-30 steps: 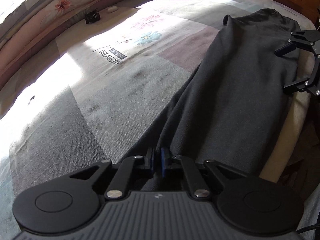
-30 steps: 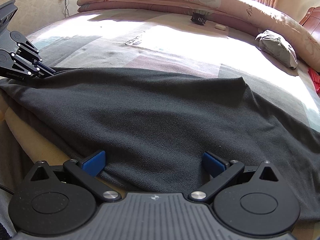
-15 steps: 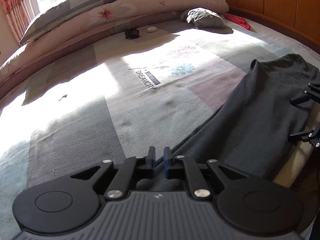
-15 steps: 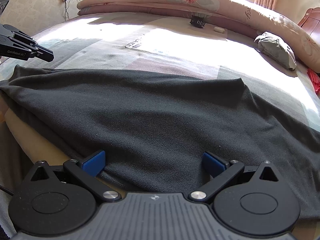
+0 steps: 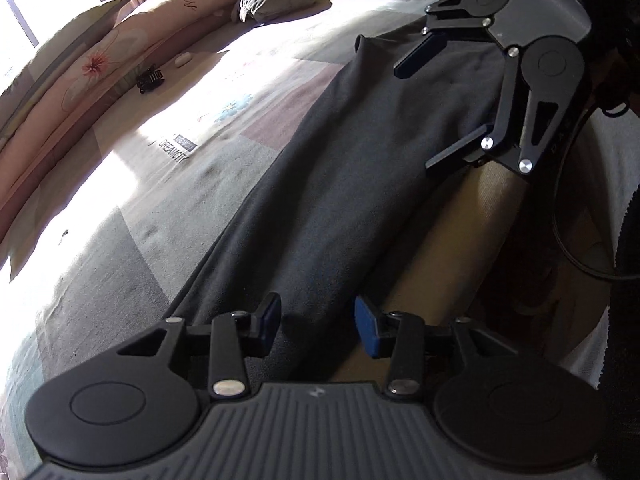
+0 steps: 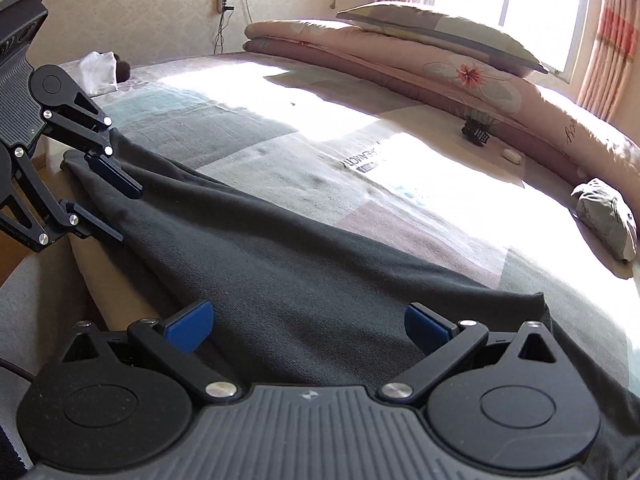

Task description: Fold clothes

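Here, the left gripper [image 5: 316,322] is seen partly open, its fingers [image 5: 267,320] having just been parting, with the edge of the dark grey garment [image 5: 320,184] beneath the gap and not pinched. The right gripper [image 6: 308,326] is held wide open over the same cloth, nothing gripped. The garment is laid in a long band along the near edge of the bed [image 6: 280,152]. At 1 o'clock in the right wrist view, a hair clip [image 6: 476,130] is seen against a folded quilt [image 6: 400,64].
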Motion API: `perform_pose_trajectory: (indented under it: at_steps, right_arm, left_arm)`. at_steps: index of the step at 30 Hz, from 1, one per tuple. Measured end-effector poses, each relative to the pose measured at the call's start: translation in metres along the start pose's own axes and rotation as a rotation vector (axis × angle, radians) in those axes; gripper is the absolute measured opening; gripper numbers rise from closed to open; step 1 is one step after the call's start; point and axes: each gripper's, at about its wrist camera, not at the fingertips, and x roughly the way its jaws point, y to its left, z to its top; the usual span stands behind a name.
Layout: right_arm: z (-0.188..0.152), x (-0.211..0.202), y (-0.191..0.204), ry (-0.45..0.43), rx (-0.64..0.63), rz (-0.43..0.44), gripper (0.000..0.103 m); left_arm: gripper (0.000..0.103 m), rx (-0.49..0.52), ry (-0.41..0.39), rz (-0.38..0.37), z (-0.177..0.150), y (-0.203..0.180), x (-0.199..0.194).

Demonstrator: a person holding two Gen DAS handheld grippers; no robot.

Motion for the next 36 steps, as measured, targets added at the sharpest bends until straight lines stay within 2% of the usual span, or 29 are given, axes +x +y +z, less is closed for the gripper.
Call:
perform_pose_trajectory:
  at_steps: [3,6,9,13,17,20,22,24,29,32,34,36]
  right_arm:
    - [0.007,0.018,0.024,0.030,-0.110,0.012,0.103]
    - [0.010,0.030,0.041,0.058,-0.205,-0.026,0.103]
    - [0.014,0.026,0.046,0.032,-0.256,-0.060,0.103]
    - [0.019,0.022,0.037,0.019,-0.223,-0.067,0.103]
    - [0.020,0.013,0.033,0.004,-0.222,-0.041,0.103]
    - [0.019,-0.002,0.034,-0.026,-0.238,0.074,0.103]
    - [0.019,-0.012,0.035,-0.036,-0.239,0.189,0.103]
    - [0.019,-0.015,0.037,-0.027,-0.234,0.288,0.103]
    - [0.021,0.003,0.042,0.051,-0.190,0.454,0.100]
    - [0.021,0.016,0.042,0.088,-0.144,0.491,0.100]
    - [0.022,0.022,0.038,0.093,-0.117,0.481,0.100]
    - [0.023,0.028,0.032,0.097,-0.085,0.478,0.100]
  left_arm:
    - [0.042,-0.006,-0.004,0.006,0.000,-0.002,0.007]
    - [0.043,-0.019,-0.020,0.022,0.002,0.000,0.011]
    - [0.044,-0.048,-0.044,0.017,0.004,0.007,0.012]
    - [0.047,-0.168,-0.093,-0.062,0.005,0.027,0.014]
    - [0.050,-0.265,-0.148,-0.175,0.002,0.039,0.011]
    - [0.050,-0.286,-0.178,-0.244,0.000,0.038,0.005]
    - [0.050,-0.284,-0.187,-0.280,-0.003,0.037,0.000]
    - [0.050,-0.280,-0.181,-0.282,-0.006,0.035,-0.004]
    - [0.051,-0.286,-0.156,-0.270,-0.012,0.034,-0.009]
    - [0.053,-0.273,-0.153,-0.278,-0.012,0.029,-0.012]
    - [0.057,-0.266,-0.153,-0.289,-0.011,0.026,-0.011]
    - [0.058,-0.262,-0.154,-0.302,-0.009,0.023,-0.007]
